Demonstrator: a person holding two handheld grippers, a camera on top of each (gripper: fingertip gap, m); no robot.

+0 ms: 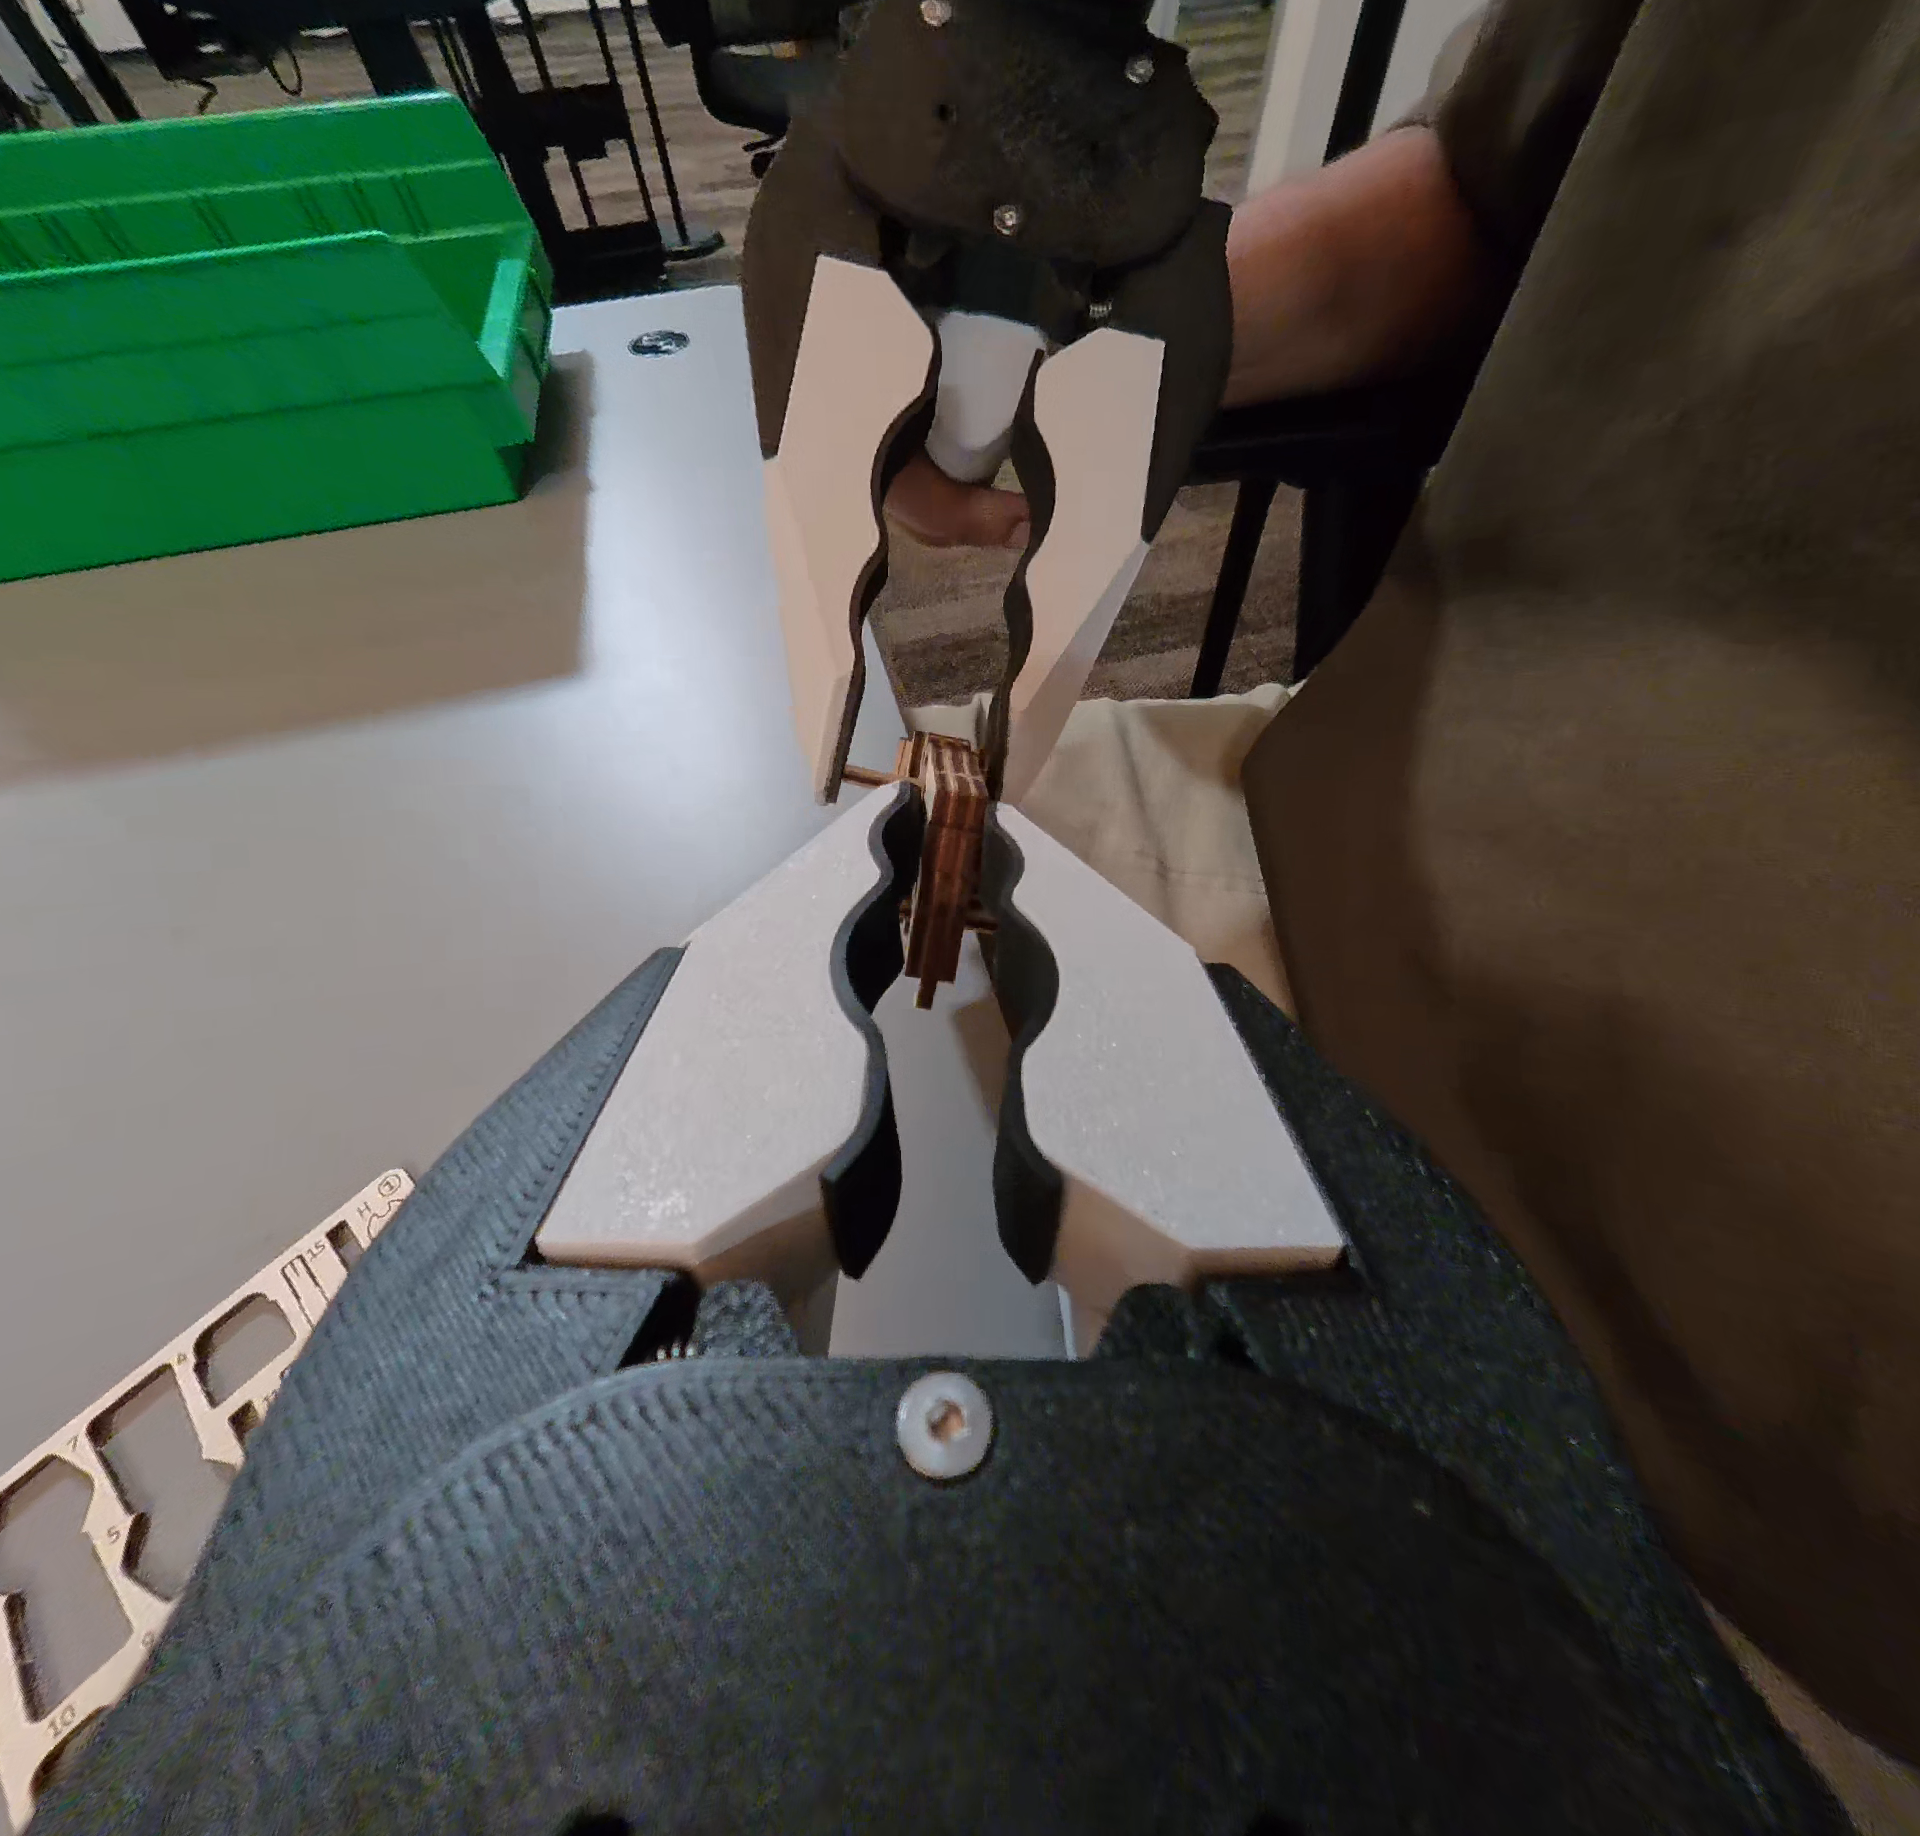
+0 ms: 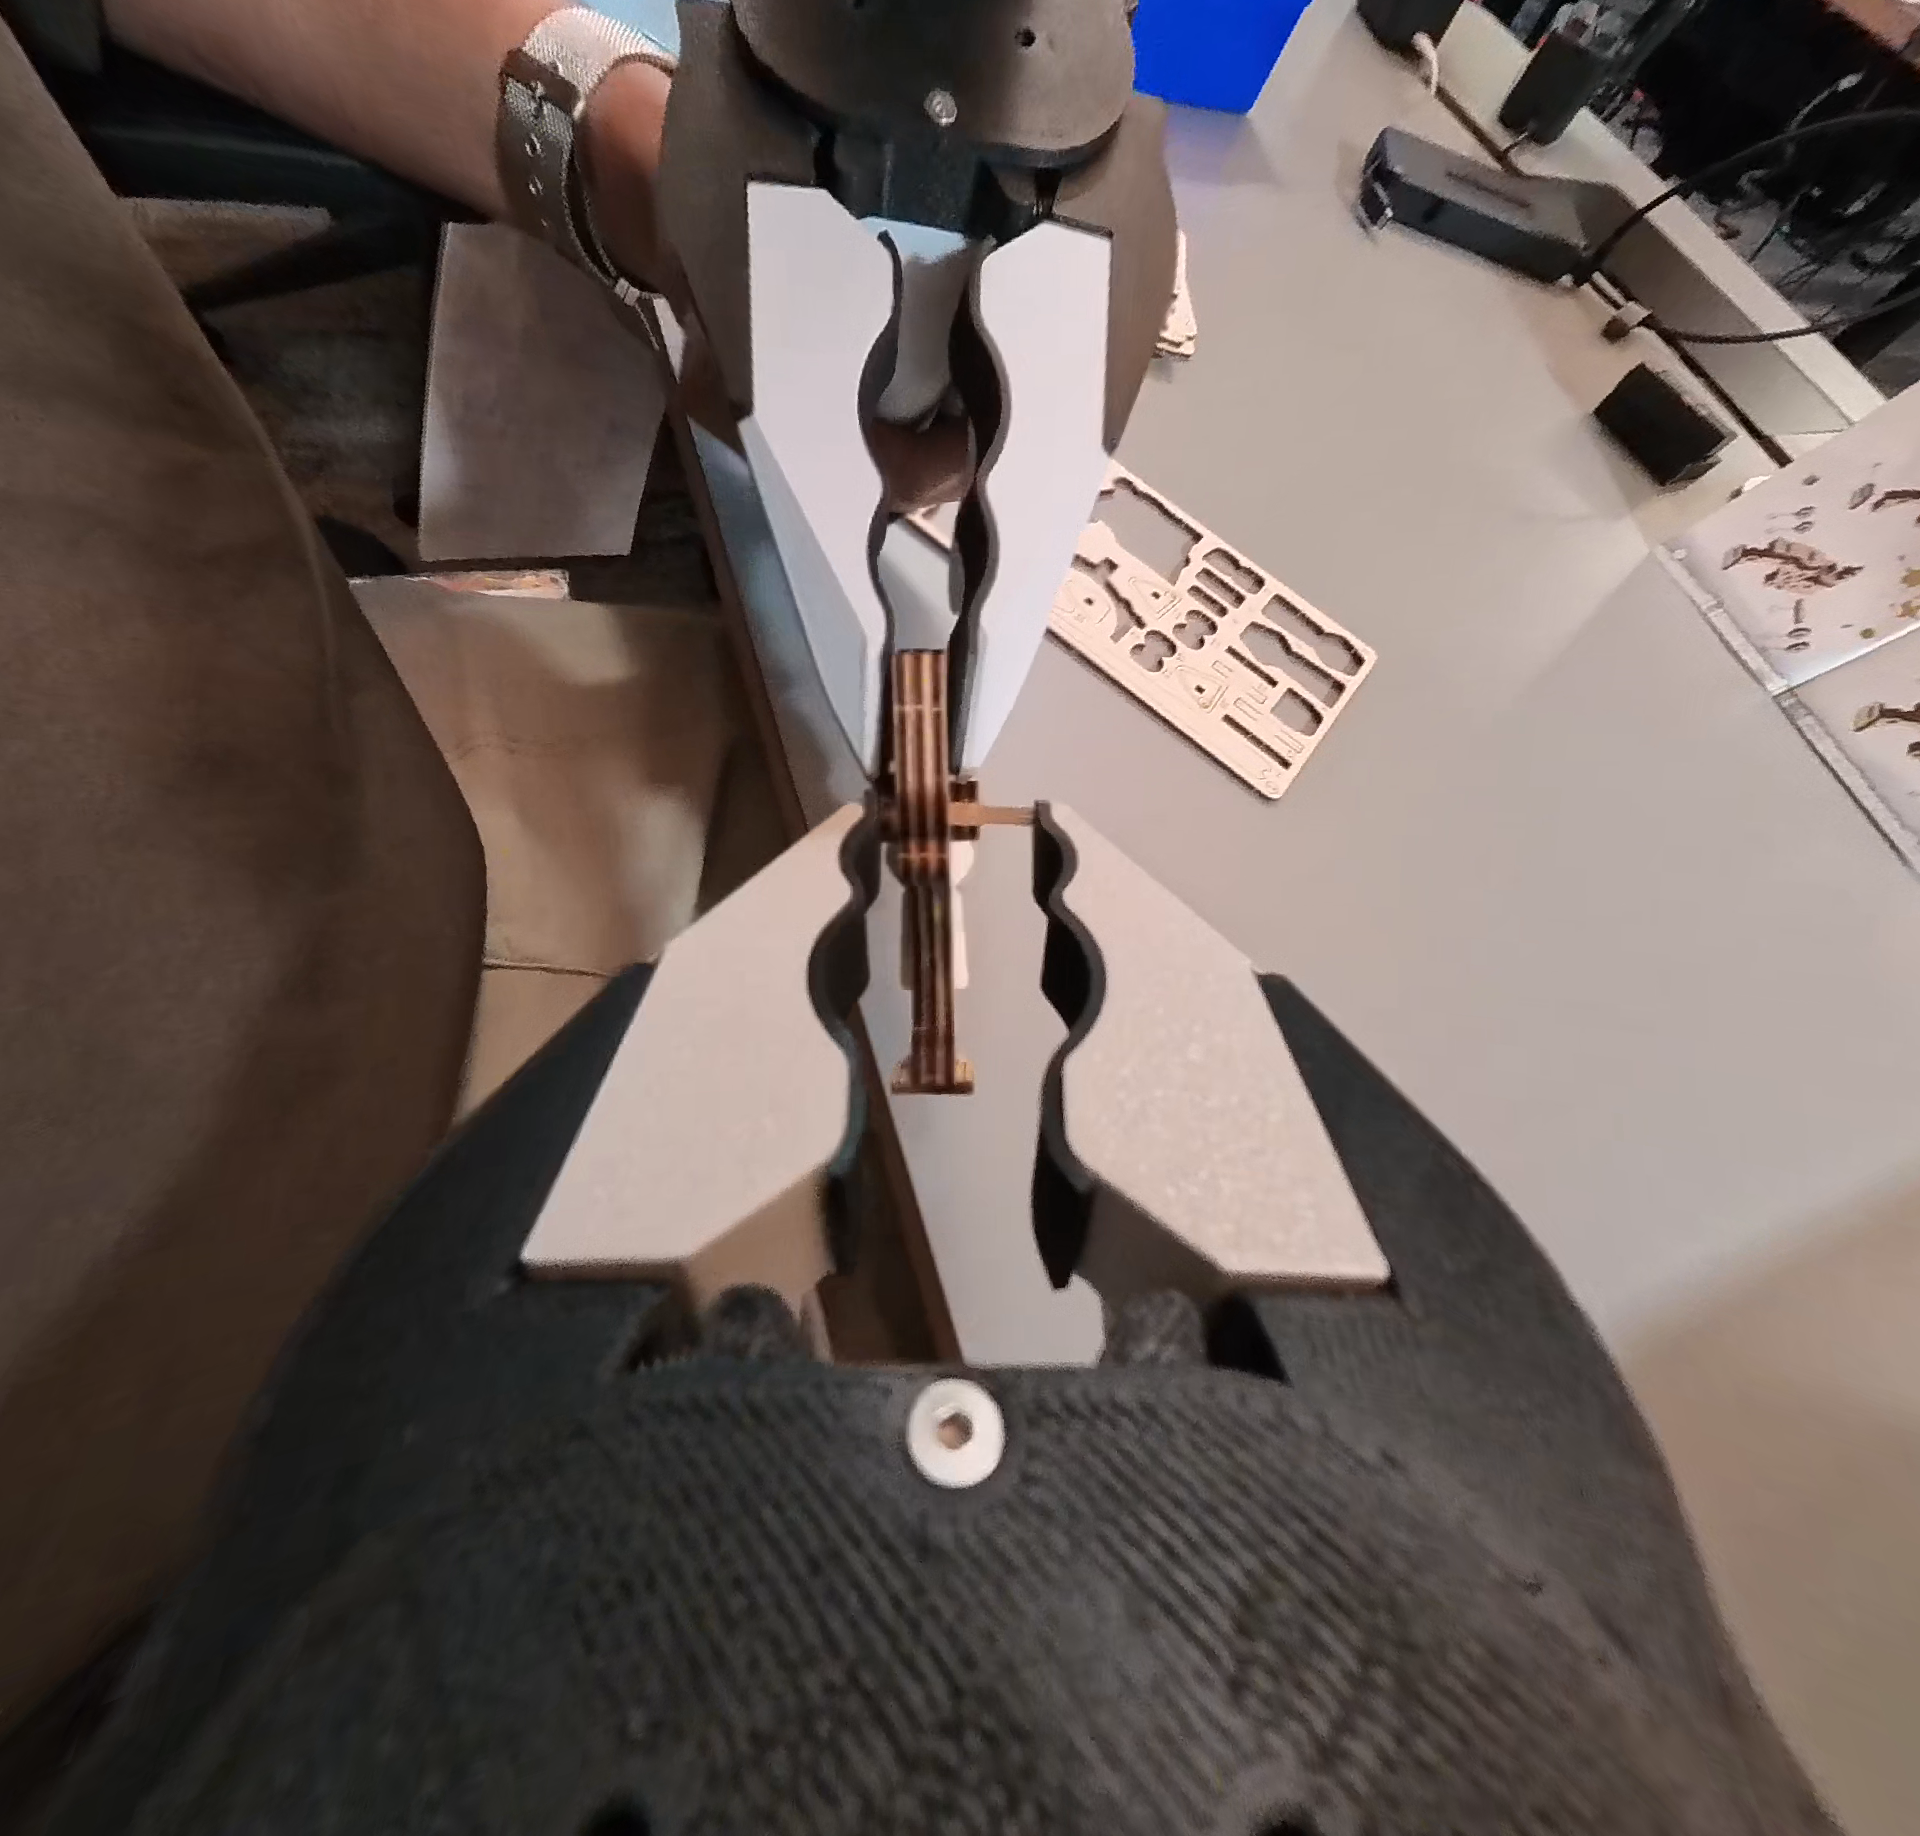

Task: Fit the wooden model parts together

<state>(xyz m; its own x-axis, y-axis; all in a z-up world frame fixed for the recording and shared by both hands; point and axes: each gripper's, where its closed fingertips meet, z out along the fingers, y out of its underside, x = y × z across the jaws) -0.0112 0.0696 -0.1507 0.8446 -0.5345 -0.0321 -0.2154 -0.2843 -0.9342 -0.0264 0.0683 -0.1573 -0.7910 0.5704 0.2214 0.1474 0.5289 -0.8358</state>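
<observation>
My left gripper (image 1: pixel 940 830) is clamping the layered wooden piece (image 2: pixel 923 830) while my right gripper (image 2: pixel 951 820), jaws wider, is pressing the protruding peg (image 2: pixel 1003 818) home.

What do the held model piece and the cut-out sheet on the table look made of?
Model piece: thin plywood by the look; pale and dark layers stripe its edges, the dark likely laser scorch. Matte, unpainted.
Sheet: the same pale thin wood, apparently; flat, with clean cut-out holes. Matte.
</observation>
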